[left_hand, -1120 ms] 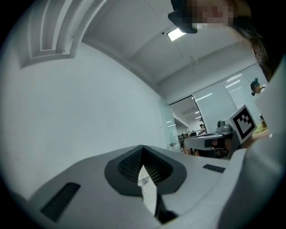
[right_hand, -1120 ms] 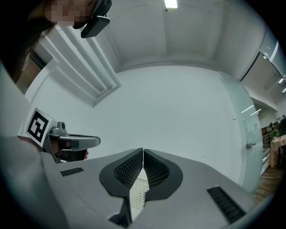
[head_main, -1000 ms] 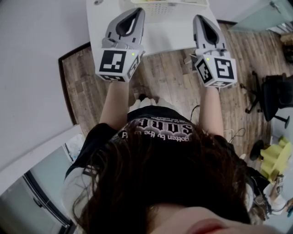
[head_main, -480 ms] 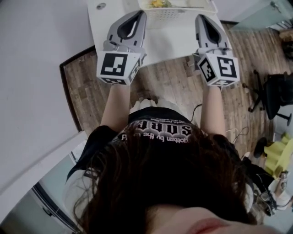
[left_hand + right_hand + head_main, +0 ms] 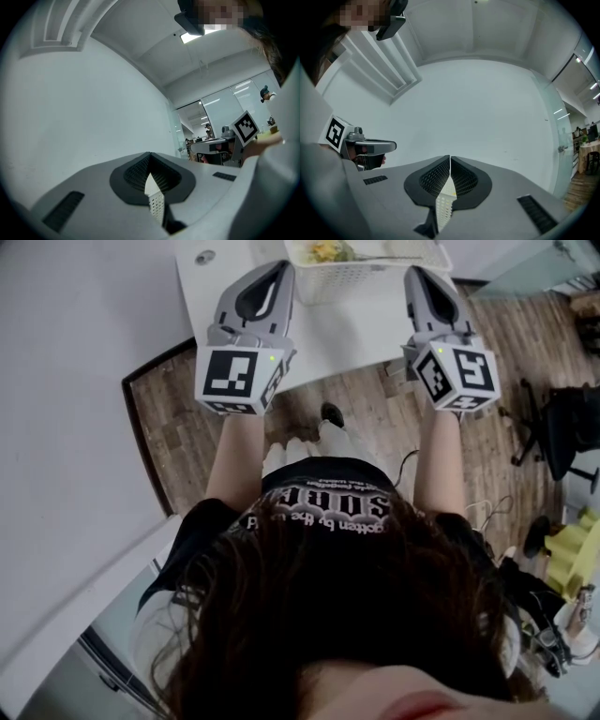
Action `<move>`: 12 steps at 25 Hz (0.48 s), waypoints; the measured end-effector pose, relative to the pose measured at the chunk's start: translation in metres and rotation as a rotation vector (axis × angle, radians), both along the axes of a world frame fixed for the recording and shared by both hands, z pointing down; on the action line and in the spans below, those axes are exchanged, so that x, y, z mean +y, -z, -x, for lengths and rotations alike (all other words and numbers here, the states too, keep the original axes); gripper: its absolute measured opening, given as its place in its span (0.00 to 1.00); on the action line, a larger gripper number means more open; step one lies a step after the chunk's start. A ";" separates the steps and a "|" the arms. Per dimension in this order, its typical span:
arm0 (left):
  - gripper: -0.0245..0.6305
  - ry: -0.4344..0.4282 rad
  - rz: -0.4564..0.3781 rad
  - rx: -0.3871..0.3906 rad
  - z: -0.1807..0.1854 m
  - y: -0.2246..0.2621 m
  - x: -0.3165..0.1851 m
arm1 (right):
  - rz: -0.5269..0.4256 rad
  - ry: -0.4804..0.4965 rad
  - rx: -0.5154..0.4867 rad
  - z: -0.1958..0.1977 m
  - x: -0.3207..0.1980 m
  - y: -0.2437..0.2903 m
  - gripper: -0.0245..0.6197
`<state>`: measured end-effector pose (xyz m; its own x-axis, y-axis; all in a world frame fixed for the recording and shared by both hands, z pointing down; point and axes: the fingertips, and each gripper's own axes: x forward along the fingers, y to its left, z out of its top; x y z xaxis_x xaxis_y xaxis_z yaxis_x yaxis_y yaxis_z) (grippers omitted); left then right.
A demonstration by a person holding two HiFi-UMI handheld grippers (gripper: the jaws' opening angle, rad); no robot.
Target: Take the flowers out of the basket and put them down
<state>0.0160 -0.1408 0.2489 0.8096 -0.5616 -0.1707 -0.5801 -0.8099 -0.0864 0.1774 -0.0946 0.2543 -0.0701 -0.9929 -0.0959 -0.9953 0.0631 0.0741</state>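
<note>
Left gripper (image 5: pixel 279 270) and right gripper (image 5: pixel 419 277), both closed, point at the basket (image 5: pixel 361 276).

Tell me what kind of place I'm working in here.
Probably an open office: a black swivel chair on a wood-plank floor, glass partitions further off, and a white table in front of you.

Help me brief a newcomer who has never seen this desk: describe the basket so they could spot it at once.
Find the white table at the top of the head view, above the wooden floor. On it, just beyond the grey left gripper and right gripper, stands a white perforated plastic basket. It alone has holed walls and yellow flowers inside.
</note>
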 end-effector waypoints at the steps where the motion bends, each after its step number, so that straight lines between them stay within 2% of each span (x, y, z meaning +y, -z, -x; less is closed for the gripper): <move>1: 0.04 0.002 0.001 -0.001 0.000 -0.001 -0.003 | 0.004 0.000 -0.005 -0.003 -0.003 -0.001 0.08; 12: 0.04 0.063 -0.004 -0.006 -0.009 -0.003 -0.053 | 0.023 0.078 0.031 -0.020 -0.059 -0.001 0.08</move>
